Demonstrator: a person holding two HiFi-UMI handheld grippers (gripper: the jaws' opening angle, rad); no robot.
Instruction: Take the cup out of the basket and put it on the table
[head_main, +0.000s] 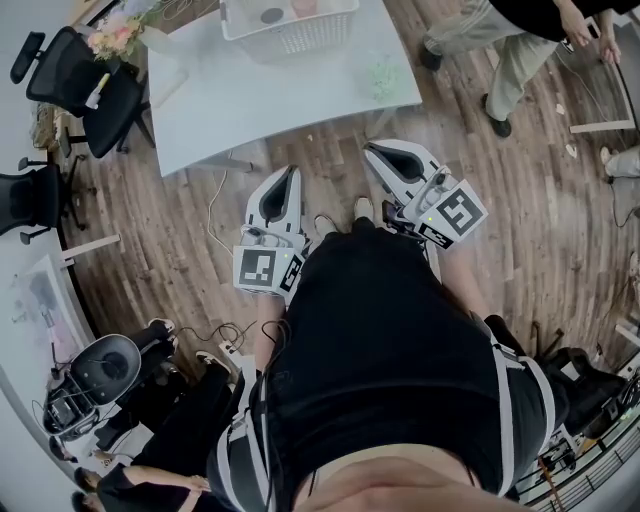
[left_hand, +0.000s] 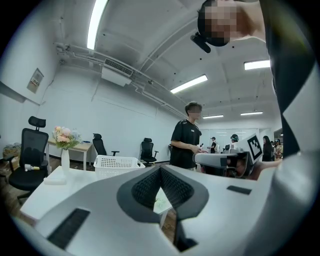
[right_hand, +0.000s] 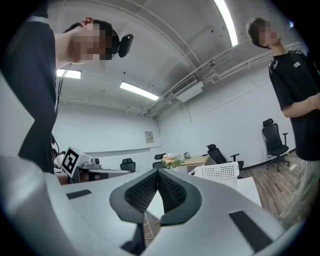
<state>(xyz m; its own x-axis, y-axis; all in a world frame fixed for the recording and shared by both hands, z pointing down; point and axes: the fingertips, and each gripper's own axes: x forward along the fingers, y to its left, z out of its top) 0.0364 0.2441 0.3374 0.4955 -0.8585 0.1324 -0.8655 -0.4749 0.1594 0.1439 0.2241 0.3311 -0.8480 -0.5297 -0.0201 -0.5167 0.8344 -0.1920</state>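
A white mesh basket (head_main: 290, 28) stands on the far side of the white table (head_main: 270, 100). Inside it I see a pinkish cup (head_main: 305, 8) and a dark round thing (head_main: 272, 15). Both grippers hang over the wooden floor, short of the table's near edge, pointing at it. My left gripper (head_main: 290, 172) is shut with nothing in it. My right gripper (head_main: 373, 149) is shut and empty too. The left gripper view has its pads meeting at the tip of the left gripper (left_hand: 160, 168), with the basket (left_hand: 117, 162) beyond. The right gripper (right_hand: 157, 172) also faces the basket (right_hand: 220, 171).
A vase of flowers (head_main: 120, 35) stands at the table's left corner, and a clear crumpled thing (head_main: 385, 75) lies at its right. Black office chairs (head_main: 70, 80) are on the left. A person (head_main: 510, 50) stands right of the table. Cables (head_main: 215, 215) trail on the floor.
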